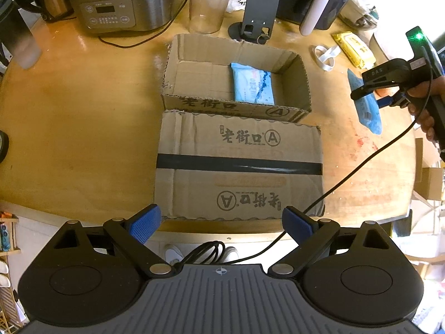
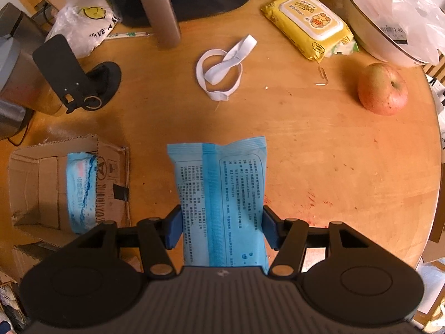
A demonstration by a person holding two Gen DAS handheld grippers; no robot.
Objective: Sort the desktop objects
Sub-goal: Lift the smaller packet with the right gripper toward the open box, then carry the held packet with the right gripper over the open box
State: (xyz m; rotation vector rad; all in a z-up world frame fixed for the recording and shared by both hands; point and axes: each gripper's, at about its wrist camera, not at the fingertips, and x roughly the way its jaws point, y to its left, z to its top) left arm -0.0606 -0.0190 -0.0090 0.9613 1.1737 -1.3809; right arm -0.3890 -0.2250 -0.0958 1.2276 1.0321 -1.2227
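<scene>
Fingers (image 2: 175, 229) of the right gripper (image 2: 222, 228) pinch a blue wipes pack (image 2: 222, 194) from both sides; those of the left gripper (image 1: 221, 224) stand wide apart with nothing between them.

Largest is the round wooden table (image 1: 83, 128), which carries everything. On it lies a flattened cardboard sheet (image 1: 239, 169), just beyond the left gripper's tips, touching the open cardboard box (image 1: 194, 78) behind it. A second blue wipes pack (image 1: 251, 86) lies inside that box, toward its right side. In the left wrist view the right gripper is off to the right of the box, held by a hand (image 1: 420, 103) above the table, its pack hanging down. Beyond it lie a yellow wipes pack (image 2: 308, 25), an apple (image 2: 382, 89) and a white elastic band (image 2: 222, 69).
</scene>
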